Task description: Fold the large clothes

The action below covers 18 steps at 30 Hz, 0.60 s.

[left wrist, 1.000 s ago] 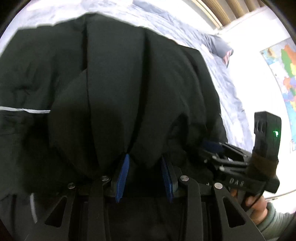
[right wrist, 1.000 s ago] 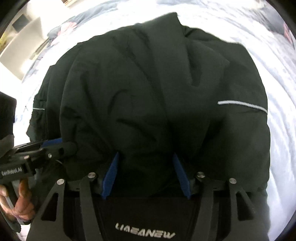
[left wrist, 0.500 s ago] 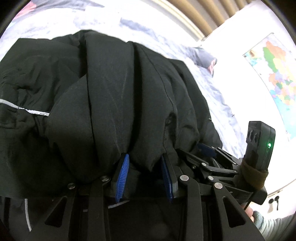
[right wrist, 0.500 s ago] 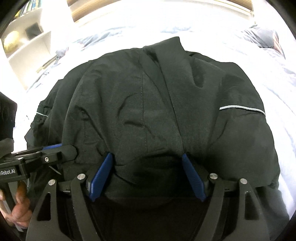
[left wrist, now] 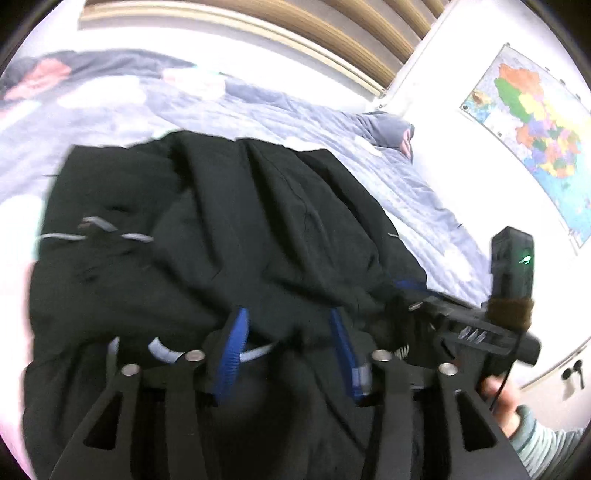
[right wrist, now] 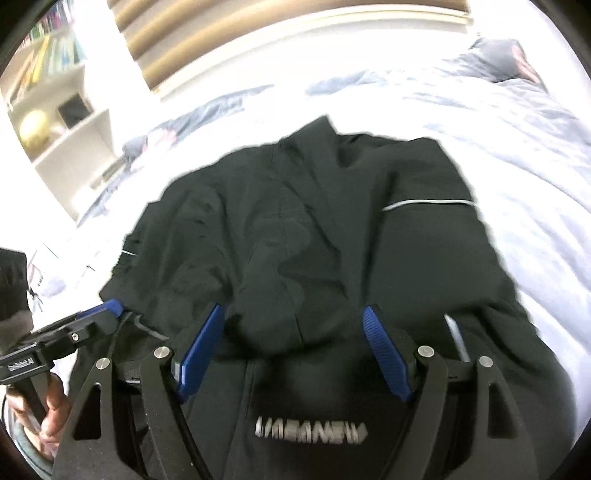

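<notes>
A large black jacket of smooth woven fabric with thin reflective piping (right wrist: 317, 236) is lying bunched on a bed covered by a pale blue-grey quilt (right wrist: 517, 155), its collar pointing toward the slatted wooden headboard (left wrist: 295, 33).

Left hand-held gripper (left wrist: 288, 343): its blue-padded fingers (left wrist: 232, 350) are standing apart, the jaws having just been opening. A fold of the jacket (left wrist: 229, 240) is sagging between them, and no pad is visibly pressing on it; the grip is released.

Right hand-held gripper (right wrist: 295, 354): its blue pads (right wrist: 388, 358) are spread wide, having just been opening as well. A rounded fold of the jacket's hem is sitting in the gap, clear of both pads; this grip is also released. White lettering on the garment is showing below the fold.

Each gripper is appearing at the edge of the other's view, just beside the jacket's near edge, carried by a person's hand (left wrist: 498, 402) in a light striped sleeve.

A coloured wall map (left wrist: 535, 136) is hanging to the right of the bed; a white shelf unit holding a yellow ball (right wrist: 59, 122) is standing to the left.
</notes>
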### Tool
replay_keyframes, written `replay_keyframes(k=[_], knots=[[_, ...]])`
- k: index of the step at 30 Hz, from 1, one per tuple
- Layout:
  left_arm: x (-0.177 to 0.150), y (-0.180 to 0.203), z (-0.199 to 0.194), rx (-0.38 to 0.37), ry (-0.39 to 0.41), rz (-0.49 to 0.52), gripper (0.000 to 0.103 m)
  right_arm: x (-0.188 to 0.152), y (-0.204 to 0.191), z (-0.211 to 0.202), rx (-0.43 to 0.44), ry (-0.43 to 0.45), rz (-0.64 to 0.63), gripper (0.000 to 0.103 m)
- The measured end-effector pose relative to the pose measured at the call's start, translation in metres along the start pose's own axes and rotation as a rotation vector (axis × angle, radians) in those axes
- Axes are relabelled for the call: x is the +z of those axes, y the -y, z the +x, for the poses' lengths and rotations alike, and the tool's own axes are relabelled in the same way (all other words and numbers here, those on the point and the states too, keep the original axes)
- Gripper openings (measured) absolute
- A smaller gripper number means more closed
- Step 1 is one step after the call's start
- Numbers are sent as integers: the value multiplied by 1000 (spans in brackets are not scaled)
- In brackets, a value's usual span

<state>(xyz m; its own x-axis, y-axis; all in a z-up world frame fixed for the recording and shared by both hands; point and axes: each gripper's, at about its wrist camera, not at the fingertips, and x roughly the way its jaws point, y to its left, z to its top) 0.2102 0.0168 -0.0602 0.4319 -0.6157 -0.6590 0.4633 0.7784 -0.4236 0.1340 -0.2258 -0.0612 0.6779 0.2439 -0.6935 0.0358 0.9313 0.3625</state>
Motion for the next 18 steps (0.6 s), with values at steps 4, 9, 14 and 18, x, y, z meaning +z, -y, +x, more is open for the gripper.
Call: replay_keyframes(k=[4,9,14,18], knots=[[-28,9,-56,51,41,34,61,-19,13,-52,-29,36,14,81],[-70,20,-112,130,82,59,67,-49,20,-108,-88,55,7,81],[-120,20,-152,184,79,49,71,-82,39,-144,-168,52,11,84],[-158,6,-167,226,59,9,73,-110,64,-161,-234,33,33,84]])
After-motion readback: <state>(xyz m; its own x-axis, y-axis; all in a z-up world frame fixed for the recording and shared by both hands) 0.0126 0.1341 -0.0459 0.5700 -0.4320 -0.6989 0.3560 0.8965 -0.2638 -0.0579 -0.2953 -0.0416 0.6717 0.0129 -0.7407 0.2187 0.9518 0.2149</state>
